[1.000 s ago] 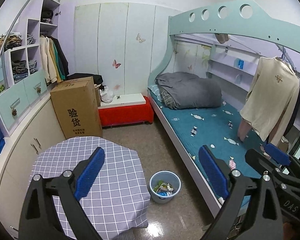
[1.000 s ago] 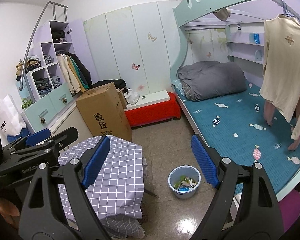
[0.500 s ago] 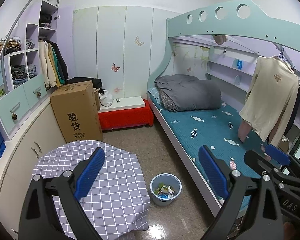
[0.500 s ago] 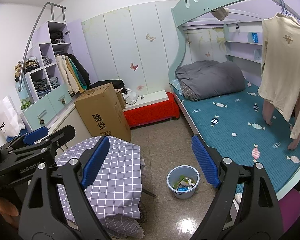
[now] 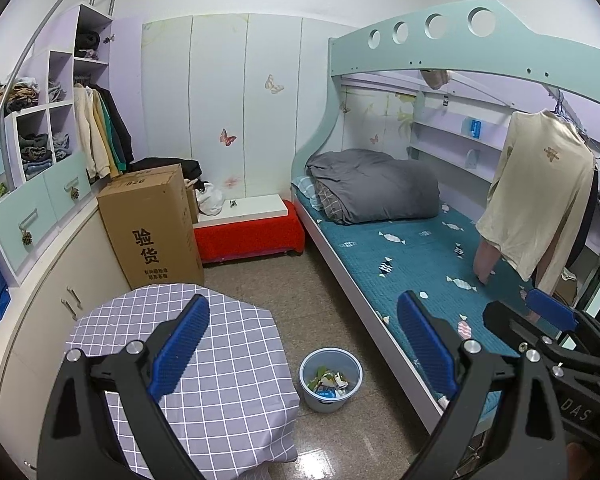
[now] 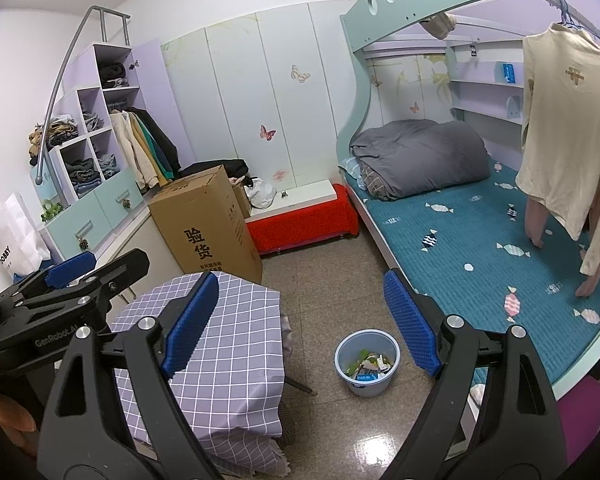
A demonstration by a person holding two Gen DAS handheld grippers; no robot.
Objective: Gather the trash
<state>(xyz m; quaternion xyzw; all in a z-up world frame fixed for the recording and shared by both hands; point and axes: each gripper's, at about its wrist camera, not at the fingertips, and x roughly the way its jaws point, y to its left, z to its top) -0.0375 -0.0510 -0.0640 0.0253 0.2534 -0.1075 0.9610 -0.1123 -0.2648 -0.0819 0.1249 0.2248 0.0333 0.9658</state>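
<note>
Left gripper (image 5: 302, 346): lower part of the left wrist view, jaws wide, nothing between them; it also shows at the left edge of the right wrist view (image 6: 66, 280).
Right gripper (image 6: 302, 322): lower part of the right wrist view, jaws wide, nothing between them; it also shows at the lower right of the left wrist view (image 5: 540, 320).
Bin (image 5: 330, 379): pale blue, upright on the floor (image 5: 308, 300), lower centre of both views (image 6: 367, 362), between the surface and the bed.
Trash (image 5: 327, 382): paper scraps and wrappers lying inside the bin, green, white and blue bits (image 6: 369, 365).
Surface (image 5: 228, 380): small table under a grey checked cloth, lower left, just beside the bin; its top is bare.
Bed (image 5: 412, 260): right side, teal sheet with a candy print, under an upper bunk.
Duvet (image 5: 374, 186): grey, rolled at the far end of the bed.
Shirt (image 5: 540, 188): cream, hanging at the right above the bed.
Box (image 5: 152, 224): brown cardboard, upright, behind the surface, left of centre.
Bench (image 5: 248, 230): red with a white top, against the far wall, between box and bed.
Shelves (image 5: 48, 128): upper left, holding folded clothes.
</note>
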